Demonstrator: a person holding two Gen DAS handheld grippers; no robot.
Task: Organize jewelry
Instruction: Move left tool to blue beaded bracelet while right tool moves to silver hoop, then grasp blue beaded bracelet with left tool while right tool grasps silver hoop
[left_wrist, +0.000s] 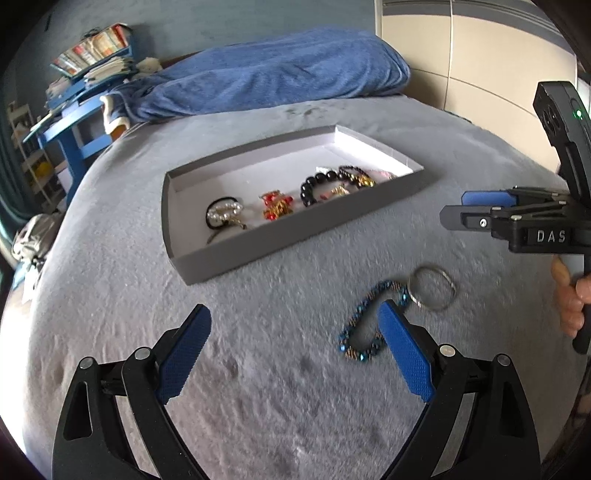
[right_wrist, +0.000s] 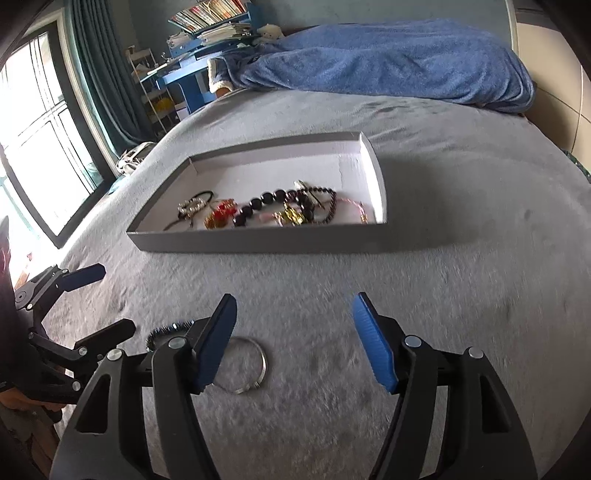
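Grey cardboard tray (left_wrist: 295, 232) (holding several bracelets) sat on the bed (left_wrist: 258, 406); a blue beaded bracelet (left_wrist: 364, 319) and silver bangle (left_wrist: 432, 288) lay near it. Left hand-held gripper (left_wrist: 295, 325) and right hand-held gripper (right_wrist: 295, 314) both gaped empty.

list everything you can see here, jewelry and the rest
tray: 1, grey outside, white inside, on the bed
hair tie: 1, black with pearls, in the tray, at its left in the left wrist view
red ornament: 1, red and gold, in tray beside the hair tie
black bead bracelet: 1, in tray, mid-right
dark bead strand: 1, in tray, right part, with gold and pink pieces I can't separate
blue bracelet: 1, blue beads, on bed outside tray
bangle: 1, silver, on bed beside the blue bracelet
bed cover: 1, grey
blanket: 1, blue, far end of bed
desk: 1, blue, books stacked on top
left tongs: open, empty, above blue bracelet
right tongs: open, empty, above bangle
hand: 1, on right grip
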